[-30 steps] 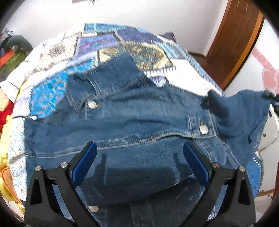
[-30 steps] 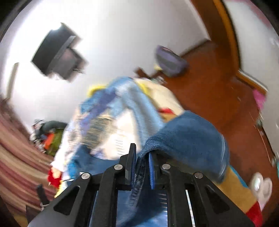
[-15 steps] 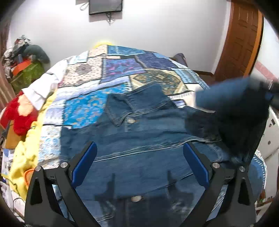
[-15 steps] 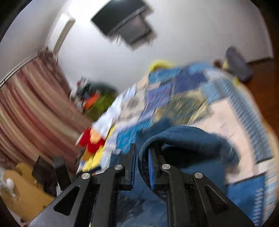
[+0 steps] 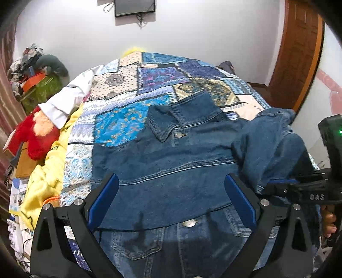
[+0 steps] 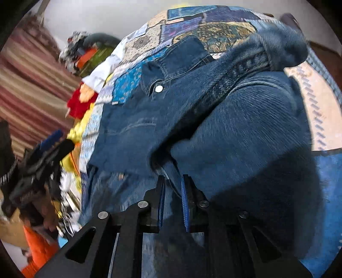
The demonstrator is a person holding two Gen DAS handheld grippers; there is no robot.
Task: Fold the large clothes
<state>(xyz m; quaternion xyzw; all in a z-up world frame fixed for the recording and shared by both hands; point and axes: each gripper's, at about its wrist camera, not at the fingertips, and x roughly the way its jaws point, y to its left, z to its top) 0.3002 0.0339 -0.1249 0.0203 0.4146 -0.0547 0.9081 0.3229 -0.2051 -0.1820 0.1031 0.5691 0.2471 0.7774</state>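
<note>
A blue denim jacket lies spread on the patchwork bedspread, collar toward the far wall. My left gripper hovers open above the jacket's lower half, with nothing between its blue pads. At the right, my right gripper is shut on the jacket's sleeve, which drapes inward over the right side of the body. In the right wrist view the right gripper pinches a denim fold, and the sleeve bulges above it. The left gripper shows blurred at the left.
A red plush toy, a yellow blanket and a white cloth lie along the bed's left side. A green box piled with clutter stands by the wall. A wooden door is at the right, a wall screen above.
The right gripper swung the sleeve from the right edge inward and down over the jacket. The left gripper drew back and rose, so more of the bed shows.
</note>
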